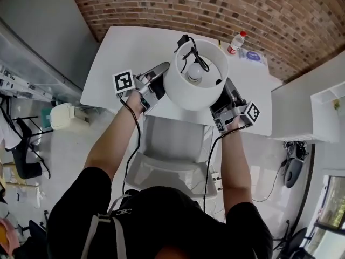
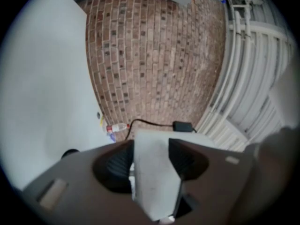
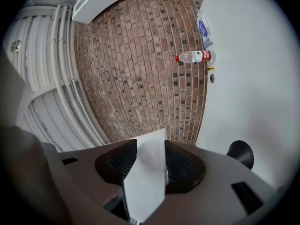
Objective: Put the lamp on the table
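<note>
The lamp has a white round shade, seen from above with its bulb and a black cord inside. It hangs over the near edge of the white table. My left gripper holds it from the left and my right gripper from the right. In the left gripper view the pads of the left gripper press on a white slab of the lamp. The right gripper view shows the same: the right gripper is shut on a white slab of the lamp.
A plastic bottle and a blue-and-white packet lie at the table's far right by the brick wall. The cord's black adapter rests behind the shade. A grey chair stands between me and the table.
</note>
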{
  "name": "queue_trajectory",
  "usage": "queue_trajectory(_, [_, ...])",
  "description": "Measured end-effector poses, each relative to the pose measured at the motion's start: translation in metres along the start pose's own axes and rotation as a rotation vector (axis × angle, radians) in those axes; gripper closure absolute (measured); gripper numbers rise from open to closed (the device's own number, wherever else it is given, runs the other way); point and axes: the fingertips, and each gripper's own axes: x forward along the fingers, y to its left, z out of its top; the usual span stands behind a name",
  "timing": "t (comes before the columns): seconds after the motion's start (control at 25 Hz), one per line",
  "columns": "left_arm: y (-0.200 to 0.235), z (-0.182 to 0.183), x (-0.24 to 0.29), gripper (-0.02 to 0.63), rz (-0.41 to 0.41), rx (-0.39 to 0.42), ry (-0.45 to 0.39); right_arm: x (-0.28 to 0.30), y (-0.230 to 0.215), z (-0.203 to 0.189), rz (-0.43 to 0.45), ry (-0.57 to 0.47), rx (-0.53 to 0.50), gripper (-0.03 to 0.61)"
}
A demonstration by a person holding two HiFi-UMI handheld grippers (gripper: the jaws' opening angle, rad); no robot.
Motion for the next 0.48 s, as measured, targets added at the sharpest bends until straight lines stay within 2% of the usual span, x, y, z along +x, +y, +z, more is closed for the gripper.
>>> queue_trajectory(0.24, [0.053, 0.028, 0.033, 0.385, 0.015, -0.032, -0.037, 0.032, -0.044, 0.044, -0.018, 0.021, 0.013, 0.405])
queue_trajectory(0.48, [0.099, 0.042, 0.061, 0.385, 0.063, -0.047, -0.036, 0.047, -0.090, 0.082, -0.005, -0.012, 0.058, 0.405])
